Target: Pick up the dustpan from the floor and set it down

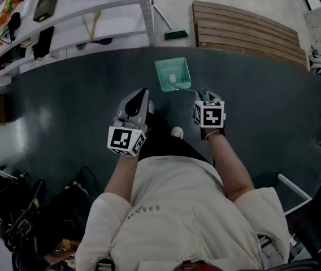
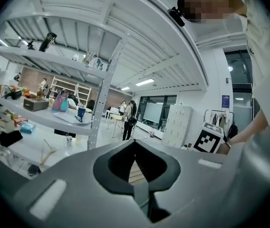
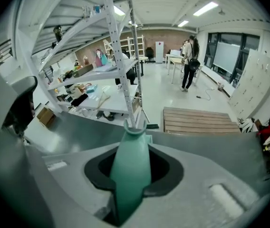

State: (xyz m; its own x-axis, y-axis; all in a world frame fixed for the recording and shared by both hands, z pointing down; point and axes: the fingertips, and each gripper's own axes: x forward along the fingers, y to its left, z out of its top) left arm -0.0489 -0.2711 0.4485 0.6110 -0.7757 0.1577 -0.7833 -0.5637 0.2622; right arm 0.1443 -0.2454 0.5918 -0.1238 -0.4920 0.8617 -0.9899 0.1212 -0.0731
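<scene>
A green dustpan (image 1: 172, 74) hangs over the dark floor mat (image 1: 64, 106) just ahead of my feet, its pan end pointing away from me. My right gripper (image 1: 204, 95) is shut on its handle (image 3: 131, 170), which runs up between the jaws and ends in a forked tip in the right gripper view. The pan itself is hidden behind the handle there. My left gripper (image 1: 141, 95) is held beside it to the left, apart from the dustpan. Its jaws meet with nothing between them (image 2: 135, 144).
A white shelving rack (image 1: 64, 16) loaded with items stands at the far left. A wooden pallet (image 1: 245, 30) lies at the far right, a green brush head (image 1: 176, 34) next to the rack's post. Bags and cables (image 1: 30, 219) sit at my left. People (image 3: 190, 63) stand far off.
</scene>
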